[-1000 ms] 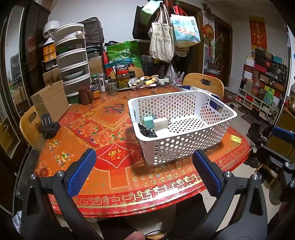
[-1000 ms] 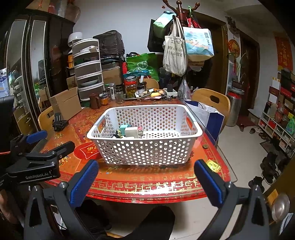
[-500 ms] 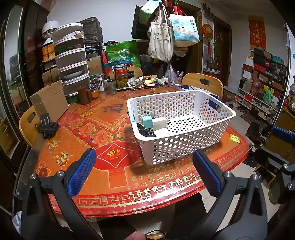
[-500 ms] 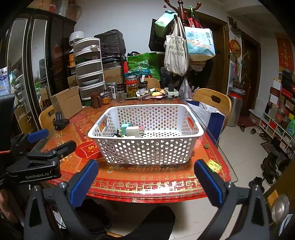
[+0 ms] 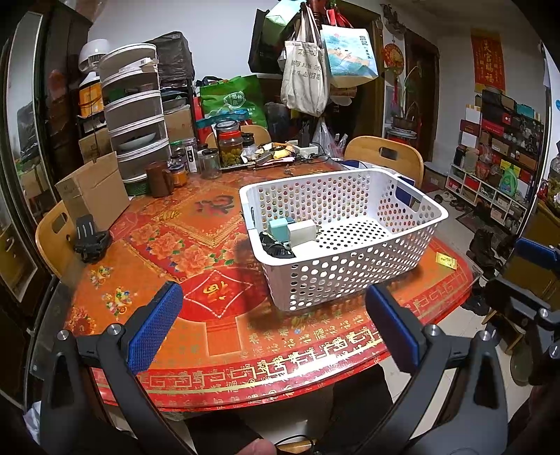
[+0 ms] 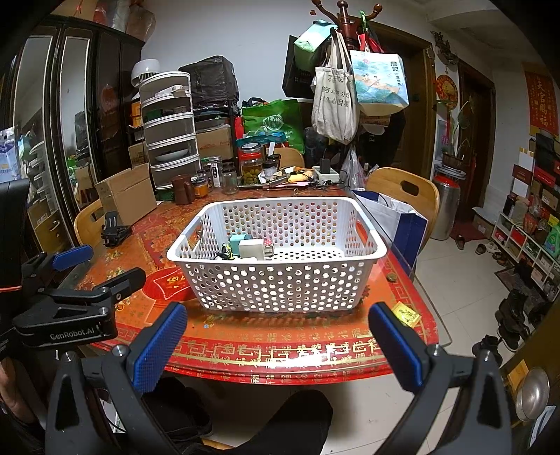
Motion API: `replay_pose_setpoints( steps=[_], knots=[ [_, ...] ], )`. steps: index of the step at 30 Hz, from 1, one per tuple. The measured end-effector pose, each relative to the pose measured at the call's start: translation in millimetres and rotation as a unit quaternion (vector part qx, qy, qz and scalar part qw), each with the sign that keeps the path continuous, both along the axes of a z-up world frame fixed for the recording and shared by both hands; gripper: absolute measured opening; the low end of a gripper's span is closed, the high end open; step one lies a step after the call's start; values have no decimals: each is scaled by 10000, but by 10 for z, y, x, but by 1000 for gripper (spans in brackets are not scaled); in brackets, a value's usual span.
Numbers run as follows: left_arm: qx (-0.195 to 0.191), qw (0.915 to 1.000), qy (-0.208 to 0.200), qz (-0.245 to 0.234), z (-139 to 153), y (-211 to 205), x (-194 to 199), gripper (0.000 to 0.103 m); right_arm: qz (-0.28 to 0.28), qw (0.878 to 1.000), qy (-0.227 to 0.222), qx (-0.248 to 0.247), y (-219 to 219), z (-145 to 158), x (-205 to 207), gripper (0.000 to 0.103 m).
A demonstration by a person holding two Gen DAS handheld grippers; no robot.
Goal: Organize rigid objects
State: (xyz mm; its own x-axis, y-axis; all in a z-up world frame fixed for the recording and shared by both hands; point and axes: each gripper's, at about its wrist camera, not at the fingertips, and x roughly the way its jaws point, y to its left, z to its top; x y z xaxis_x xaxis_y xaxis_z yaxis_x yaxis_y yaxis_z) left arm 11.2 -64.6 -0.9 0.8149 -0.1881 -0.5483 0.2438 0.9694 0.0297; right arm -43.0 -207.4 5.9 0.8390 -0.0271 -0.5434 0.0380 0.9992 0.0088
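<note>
Basket [image 6: 280, 280] near table [image 5: 245, 357] edge | left claw [image 5: 273, 329], right claw [image 6: 276, 346] agape, empty

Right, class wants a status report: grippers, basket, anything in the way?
Left gripper open, empty. Right gripper open, empty. White basket on table, chargers inside. Path to basket unobstructed.

Cluttered room (coat rack [image 6: 344, 21] overloaded)

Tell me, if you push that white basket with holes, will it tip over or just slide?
The white basket would probably slide: it sits low and wide on the shiny tablecloth. It looks like stiff, light plastic. The small things bunched at one end might rattle.
</note>
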Motion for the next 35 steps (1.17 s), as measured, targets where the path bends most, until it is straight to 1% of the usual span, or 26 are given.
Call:
replay_pose_setpoints(
  steps=[29, 33, 35],
  knots=[
    [41, 10000, 12, -39, -20, 22, -17, 103, 6, 10000, 37, -27, 3, -16, -3, 103],
    [158, 9998, -77, -55, -52, 35, -49, 103, 24, 10000, 46, -30, 7, -26, -4, 103],
    [155, 9998, -86, -107, -82, 69, -60, 103, 44, 10000, 51, -24, 12, -33, -1, 103]
  ],
)
